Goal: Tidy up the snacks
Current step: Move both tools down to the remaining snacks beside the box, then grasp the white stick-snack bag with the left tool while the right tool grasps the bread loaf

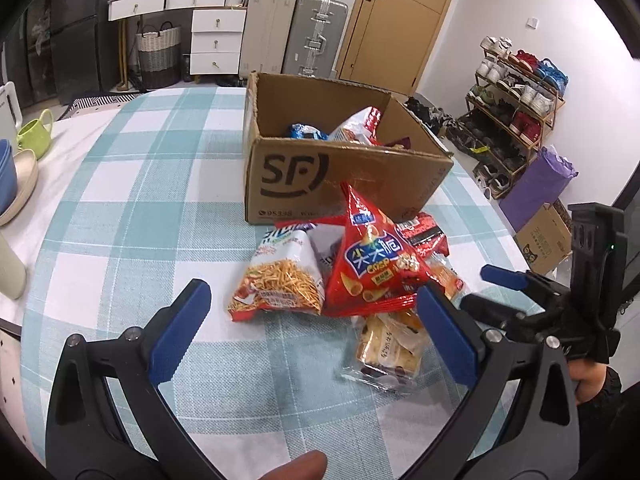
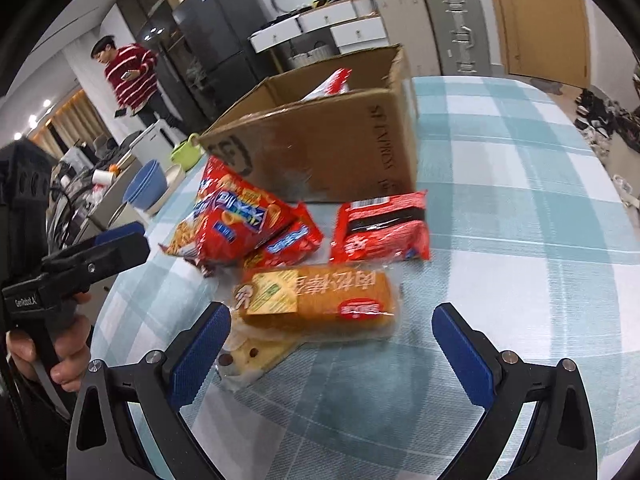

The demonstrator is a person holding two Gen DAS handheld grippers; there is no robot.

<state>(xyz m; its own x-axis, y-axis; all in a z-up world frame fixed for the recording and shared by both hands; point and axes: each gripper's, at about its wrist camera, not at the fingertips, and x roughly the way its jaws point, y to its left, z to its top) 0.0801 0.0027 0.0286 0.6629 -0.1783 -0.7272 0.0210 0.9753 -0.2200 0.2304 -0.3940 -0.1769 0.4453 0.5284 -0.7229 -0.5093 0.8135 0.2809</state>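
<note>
Both my jaws stand wide, gripping nothing. Left gripper (image 1: 316,320): ahead between the fingers lies the snack pile, with a red cone-crisp bag (image 1: 372,268) on top, a noodle-stick bag (image 1: 280,280) to its left and a clear cracker packet (image 1: 390,350) nearest the right finger. Beyond the pile sits the cardboard box (image 1: 320,176), some bags already inside. Only this view looks down into the box.

Right gripper (image 2: 332,344): an orange bread-stick pack (image 2: 320,296) lies just ahead. A red-black packet (image 2: 380,228) lies past it, against the box. Only this view shows the bread pack whole.

white walls, wooden door (image 1: 394,20), white drawers (image 1: 216,38).
</note>
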